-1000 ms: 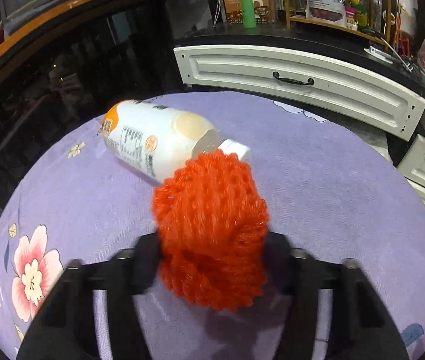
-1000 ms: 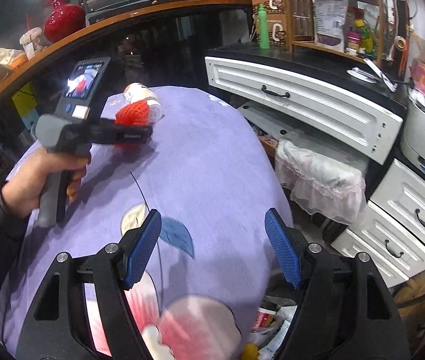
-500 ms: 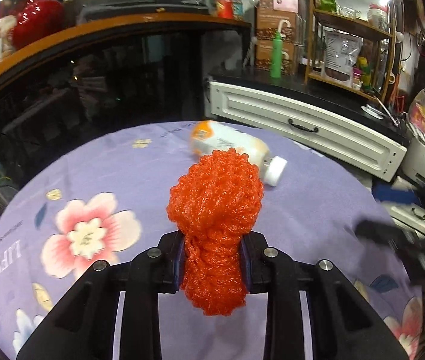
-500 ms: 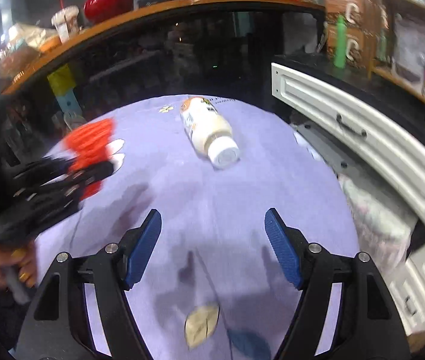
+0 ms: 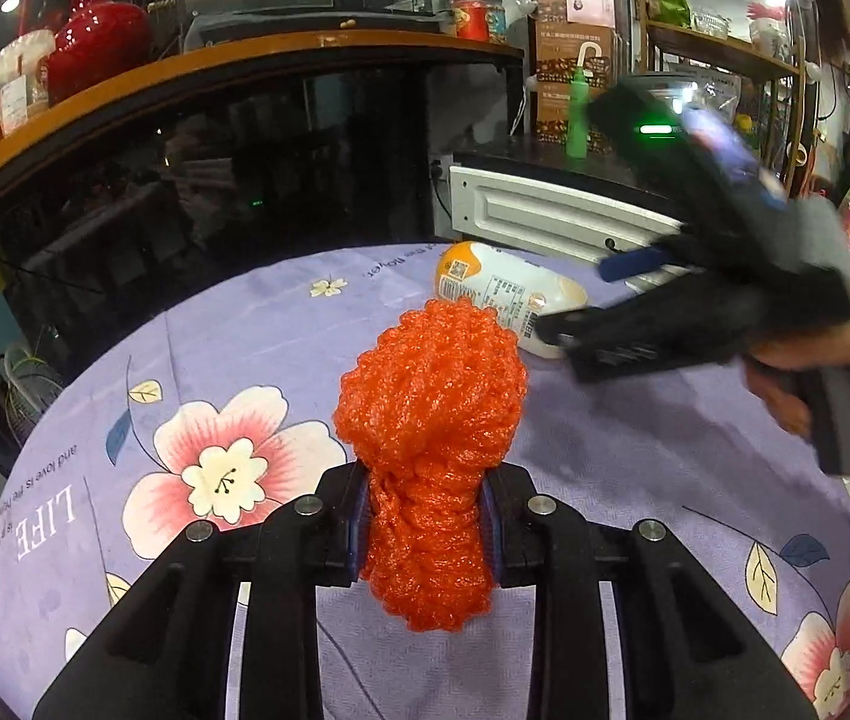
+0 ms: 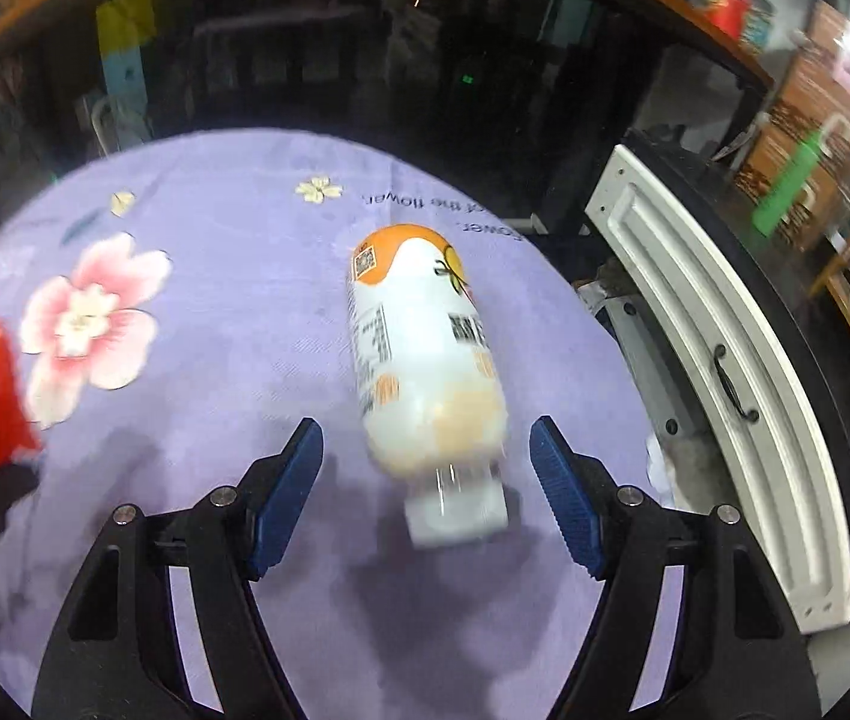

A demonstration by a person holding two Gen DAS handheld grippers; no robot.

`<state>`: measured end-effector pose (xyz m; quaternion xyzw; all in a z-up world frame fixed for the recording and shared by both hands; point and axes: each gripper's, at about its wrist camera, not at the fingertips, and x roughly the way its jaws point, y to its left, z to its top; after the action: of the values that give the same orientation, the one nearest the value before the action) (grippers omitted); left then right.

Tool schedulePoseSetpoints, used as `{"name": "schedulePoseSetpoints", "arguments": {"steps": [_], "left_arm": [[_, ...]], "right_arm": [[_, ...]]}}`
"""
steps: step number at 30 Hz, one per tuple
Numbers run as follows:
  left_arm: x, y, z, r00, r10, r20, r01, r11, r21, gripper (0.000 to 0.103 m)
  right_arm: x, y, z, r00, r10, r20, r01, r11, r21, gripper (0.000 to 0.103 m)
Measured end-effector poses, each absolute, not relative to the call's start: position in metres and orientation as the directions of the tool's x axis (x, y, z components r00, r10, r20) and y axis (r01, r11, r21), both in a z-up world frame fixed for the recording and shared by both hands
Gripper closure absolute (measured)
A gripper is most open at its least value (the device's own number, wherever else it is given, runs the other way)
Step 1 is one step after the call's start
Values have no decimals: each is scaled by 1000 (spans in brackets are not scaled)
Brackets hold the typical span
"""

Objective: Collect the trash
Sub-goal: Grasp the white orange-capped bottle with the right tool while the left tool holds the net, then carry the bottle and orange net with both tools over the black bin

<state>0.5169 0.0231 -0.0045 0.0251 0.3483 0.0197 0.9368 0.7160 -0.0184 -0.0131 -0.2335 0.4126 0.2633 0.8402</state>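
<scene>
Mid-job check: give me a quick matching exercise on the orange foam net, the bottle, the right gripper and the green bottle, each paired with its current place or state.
Things:
1. orange foam net
2. drink bottle
3. right gripper
4. green bottle

Places or states:
A. lying on its side on the purple cloth
B. standing upright on the dark counter behind the table
C. clamped in the left gripper
D. jaws open, one on each side of the bottle's cap end

Pairs: 1-C, 2-A, 3-D, 4-B

A red vase (image 5: 95, 39) and green bottle (image 5: 576, 120) flank the white drawer (image 6: 719, 372).
</scene>
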Motion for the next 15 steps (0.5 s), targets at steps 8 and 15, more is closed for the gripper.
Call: {"name": "schedulePoseSetpoints", "arguments": {"steps": [8,15], "left_arm": [[522,26,-13,739,45,-672,-16,999,50,74],[523,28,-14,734,38,-679,-24,999,29,74]], "right_arm": [[751,11,-42,497,170,-851,-627,748,-217,31],[754,11,-45,508,160,-846,-614,757,-225,41]]}}
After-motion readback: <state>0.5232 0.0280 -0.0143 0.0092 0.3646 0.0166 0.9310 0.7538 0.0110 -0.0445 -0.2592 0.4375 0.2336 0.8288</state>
